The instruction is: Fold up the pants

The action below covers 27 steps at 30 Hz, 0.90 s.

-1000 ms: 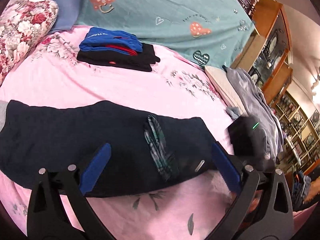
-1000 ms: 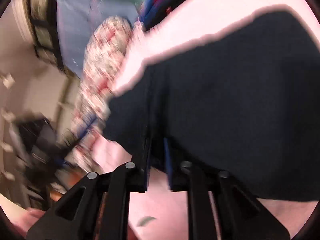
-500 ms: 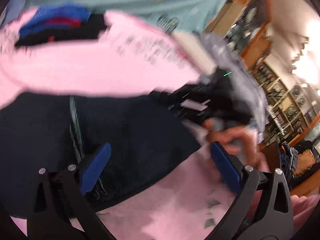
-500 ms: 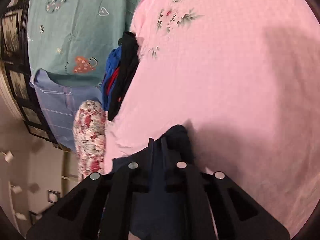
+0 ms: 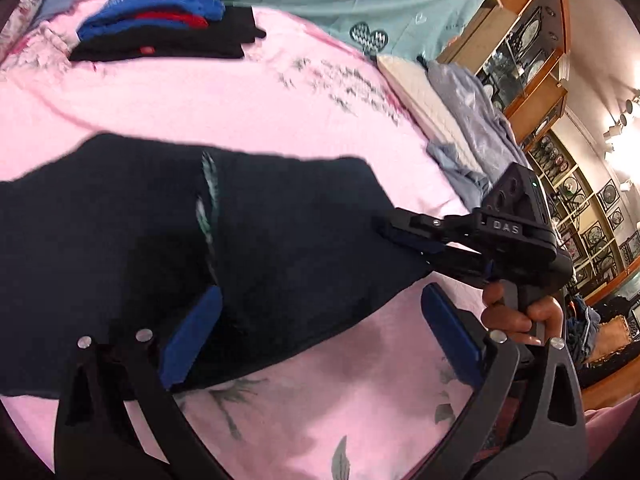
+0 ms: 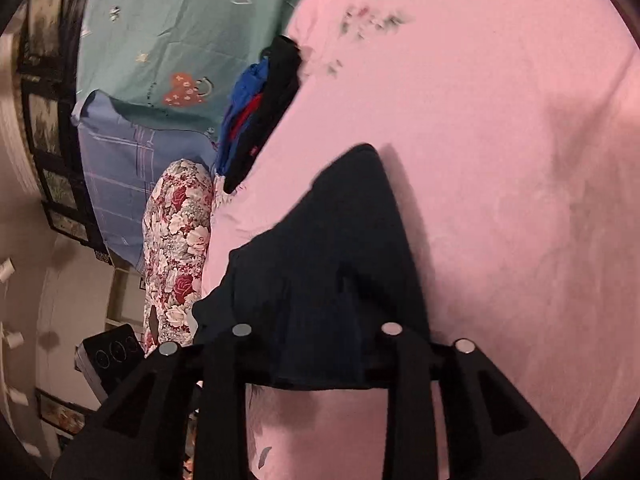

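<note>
Your dark navy pants (image 5: pixel 120 232) lie spread across the near half of the pink bedsheet (image 5: pixel 224 104), close to its near edge, with a bare strip of pink between them and that edge. They look like a broad, fairly flat band, perhaps already doubled leg over leg, though the pictures do not settle that. A pale striped mark, maybe a label or trim, shows near the middle of the cloth.

Your right gripper (image 5: pixel 404 232) has the right-hand end of the pants. In the left wrist view its fingers sit at that end's edge, and in the right wrist view dark cloth drapes over the fingertips and covers them, so you appear to be clamped on the fabric, though the jaw gap itself is hidden. Your hand (image 5: pixel 516 312) is wrapped round its handle.

Your left gripper (image 5: pixel 320 332) stands wide apart and holds nothing; one blue pad (image 5: pixel 192 332) is over the near hem, the other over bare sheet.

As for progress, you are judged to be early to midway: the garment is laid out and one end is seized, but no crosswise fold shows. What remains is carrying that end over toward the other and squaring it up, likely to join the folded clothes stack (image 5: pixel 160 24) at the far side.
</note>
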Motion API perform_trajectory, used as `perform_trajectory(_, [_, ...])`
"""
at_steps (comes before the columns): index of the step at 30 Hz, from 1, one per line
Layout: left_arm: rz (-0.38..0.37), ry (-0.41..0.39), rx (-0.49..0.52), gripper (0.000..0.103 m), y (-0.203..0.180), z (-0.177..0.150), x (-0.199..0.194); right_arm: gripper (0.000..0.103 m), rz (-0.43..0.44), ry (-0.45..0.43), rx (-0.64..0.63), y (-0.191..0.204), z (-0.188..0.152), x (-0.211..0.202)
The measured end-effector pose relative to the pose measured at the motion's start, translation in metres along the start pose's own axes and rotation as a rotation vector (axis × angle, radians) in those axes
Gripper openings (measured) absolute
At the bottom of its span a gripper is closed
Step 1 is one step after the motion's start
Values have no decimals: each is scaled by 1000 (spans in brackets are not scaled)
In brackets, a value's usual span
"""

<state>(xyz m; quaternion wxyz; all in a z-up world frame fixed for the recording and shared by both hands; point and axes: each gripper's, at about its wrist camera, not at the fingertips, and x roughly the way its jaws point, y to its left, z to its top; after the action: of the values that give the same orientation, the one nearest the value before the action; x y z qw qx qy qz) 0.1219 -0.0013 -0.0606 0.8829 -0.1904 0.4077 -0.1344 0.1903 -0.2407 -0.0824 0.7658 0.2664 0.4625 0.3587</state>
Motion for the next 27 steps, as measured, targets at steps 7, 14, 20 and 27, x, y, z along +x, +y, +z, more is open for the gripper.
perform_trajectory(7, [234,-155,-119,101,62,-3,-82,53,28,16,-422,99,-43,34])
perform_trajectory(14, [525,-235,-410,101,162,-30,-163,57,18,137,-756,176,-107,100])
perform_trajectory(20, [593,-307,-558,101,212,-60,-217,57,26,297,-1005,238,-151,158])
perform_trajectory(27, [580,-335,-571,101,233,-79,-247,57,-21,387,-1281,291,-191,233])
